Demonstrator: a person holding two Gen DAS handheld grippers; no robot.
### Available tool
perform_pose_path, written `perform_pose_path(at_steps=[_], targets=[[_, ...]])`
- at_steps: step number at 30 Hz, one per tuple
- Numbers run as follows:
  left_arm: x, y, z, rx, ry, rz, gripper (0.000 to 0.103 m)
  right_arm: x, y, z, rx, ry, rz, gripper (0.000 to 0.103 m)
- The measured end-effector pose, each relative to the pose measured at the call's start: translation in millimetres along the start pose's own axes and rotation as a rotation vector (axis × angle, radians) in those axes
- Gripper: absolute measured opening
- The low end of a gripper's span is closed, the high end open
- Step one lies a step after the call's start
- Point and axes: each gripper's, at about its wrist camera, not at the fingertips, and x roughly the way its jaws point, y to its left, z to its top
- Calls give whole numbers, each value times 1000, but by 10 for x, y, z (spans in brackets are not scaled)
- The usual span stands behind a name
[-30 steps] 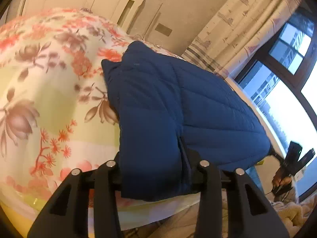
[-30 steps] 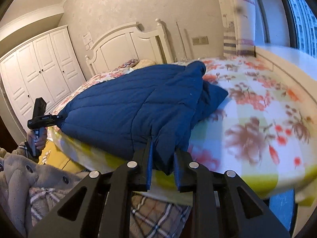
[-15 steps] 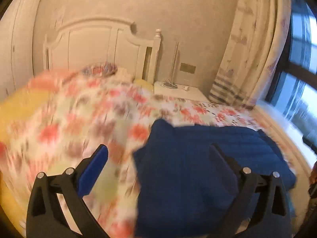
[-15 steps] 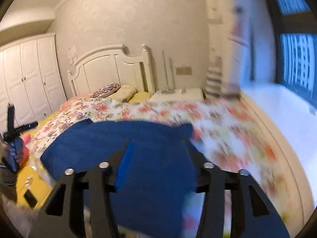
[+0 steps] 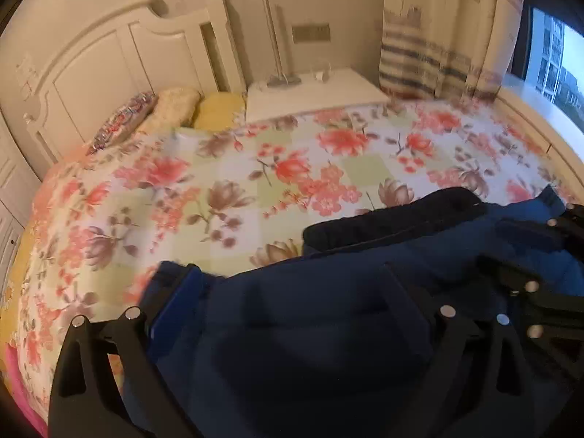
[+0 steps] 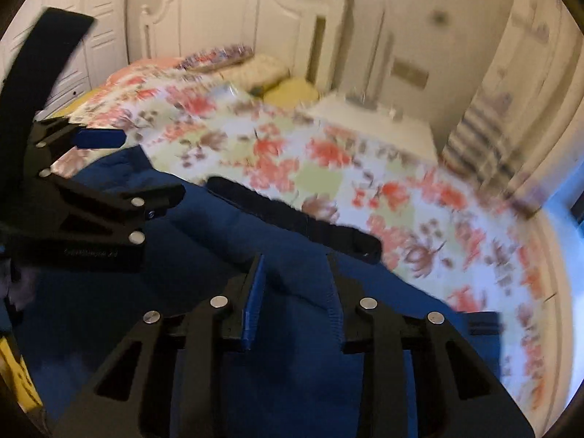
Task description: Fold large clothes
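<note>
– Left tongs (image 5: 286,272)?
– Spread wide, just eased in slightly, above the blue jacket (image 5: 328,346) on the bed (image 5: 255,182).
– Right tongs (image 6: 295,266)?
– Narrower, just been closing; jacket fold between, not pinched.
– Differences?
– Window (image 5: 558,69) only from left; wardrobe (image 6: 91,47) only from right. Lettering (image 6: 91,253) there unreadable.

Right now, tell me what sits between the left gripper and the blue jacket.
Nothing visible: the left gripper hangs right over the blue jacket, jaws wide apart with the fabric between them. The right gripper works the same jacket alongside, not in between.
</note>
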Motion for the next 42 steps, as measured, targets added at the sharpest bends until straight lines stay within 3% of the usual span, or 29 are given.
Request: perform_pose_path(at_steps=[2,4,9,14,20,22,23,24,27,30,34,38,39,42], targets=[[255,-87,-16,22,39,9,97,242,-27,-61,7,45,24,31],[498,-156,-69,17,82,33,101,325,-97,-85,52,33,64,31],[570,-136,-142,-13,50,20,101,358,-194,-137,110,15,124,31],[584,-80,-177,-42,36,-12,101,224,-131,-123,87,4,75,31],[576,-85,-188,-40,26,-8,101,-87,-451,-338,99,-9,-166,35],[580,-72,-188,-44,27,-16,101,39,-760,-484,217,21,-83,45],[582,-64,-189,-49,27,-20,101,83,-886,-525,277,28,-14,45],[580,-61,-188,-50,27,-22,101,90,-925,-527,292,33,0,45],[577,-55,-189,-49,24,-18,101,-90,-947,-480,269,2,-92,44],[579,-59,-191,-49,26,-23,101,-225,-1228,-618,392,-36,-171,45],[572,-60,-186,-48,26,-17,101,34,-1442,-854,472,31,-67,46],[419,-135,-94,-8,29,77,100,88,-1385,-796,402,48,-121,48],[292,-168,-71,-8,-5,70,99,88,-1391,-801,398,47,-124,48],[48,-344,-61,52,-47,-52,100,91,-1403,-811,411,39,-110,48]])
